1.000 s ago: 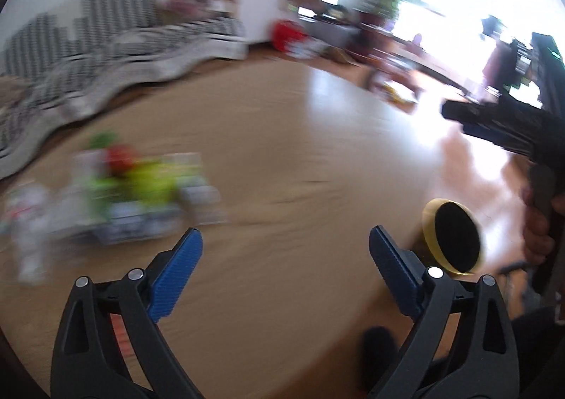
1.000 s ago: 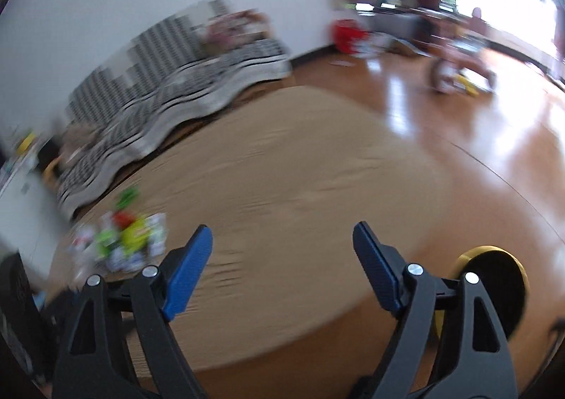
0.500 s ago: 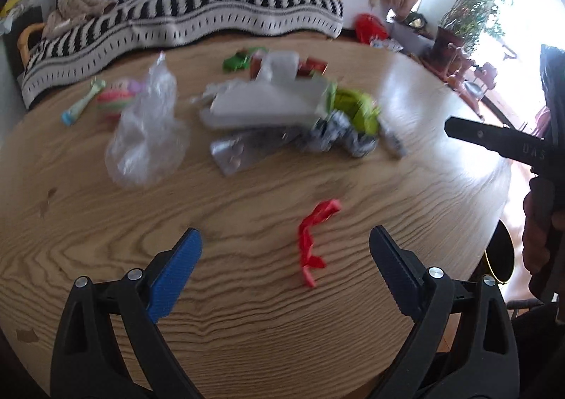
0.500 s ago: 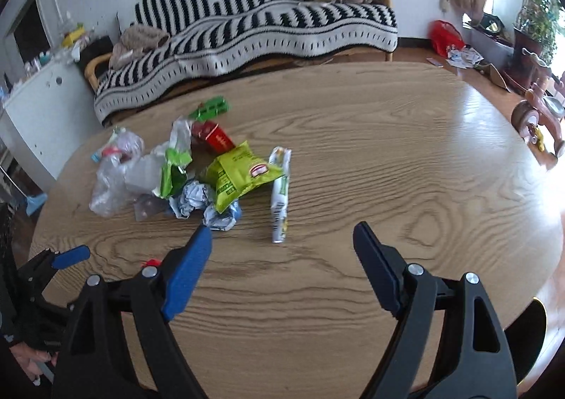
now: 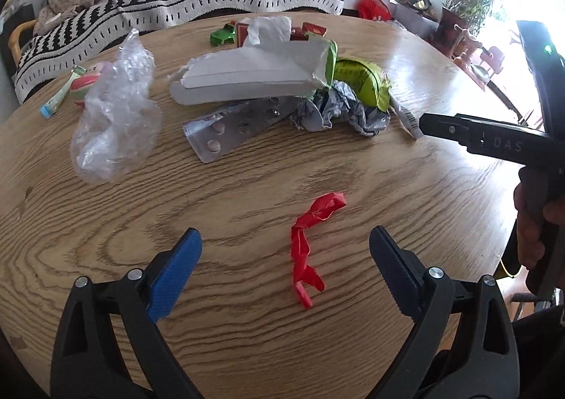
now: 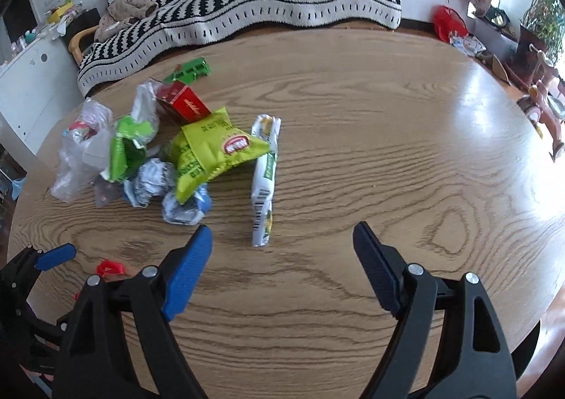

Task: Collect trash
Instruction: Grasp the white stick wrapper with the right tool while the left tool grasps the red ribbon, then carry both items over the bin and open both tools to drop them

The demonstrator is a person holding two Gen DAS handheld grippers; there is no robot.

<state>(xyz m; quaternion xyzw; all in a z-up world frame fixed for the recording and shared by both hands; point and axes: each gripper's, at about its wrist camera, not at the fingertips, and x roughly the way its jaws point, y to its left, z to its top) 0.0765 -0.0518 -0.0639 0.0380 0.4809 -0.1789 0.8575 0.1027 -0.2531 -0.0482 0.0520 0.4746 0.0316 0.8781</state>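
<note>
Left gripper (image 5: 285, 250) wide open, nothing between its blue pads, tilted down over the round wooden table (image 5: 247, 346). Right gripper (image 6: 282, 247) equally wide, empty, also angled down at the table top

Landmark: the yellow-green snack bag (image 6: 212, 152) in the middle of the litter heap
- Red twisted wrapper (image 5: 310, 243): well clear of the bag on the near side, lying alone, directly between the left gripper's fingers. Looks feather-light, soft, crinkly; will likely slide on the smooth wood. Best taken across its narrow middle, pads close to the surface
- White and green barcode sachet (image 6: 265, 180): touching the bag's right edge, running toward the right gripper. Flat, limp, slick film; probably easiest pinched at the near end seam
- Crumpled foil balls (image 6: 166, 187): just in front of the bag. Springy, light, easy to pinch anywhere
- Pill blister sheet (image 5: 233, 127): left of the bag. Stiff, thin, lies flat; edge hard to get under
- Clear plastic bag (image 5: 113, 123): far left of it. Flimsy, bulky
- White card strip (image 5: 243, 81), red box (image 6: 183, 104), green clip (image 6: 192, 69): behind it

No bin in view
</note>
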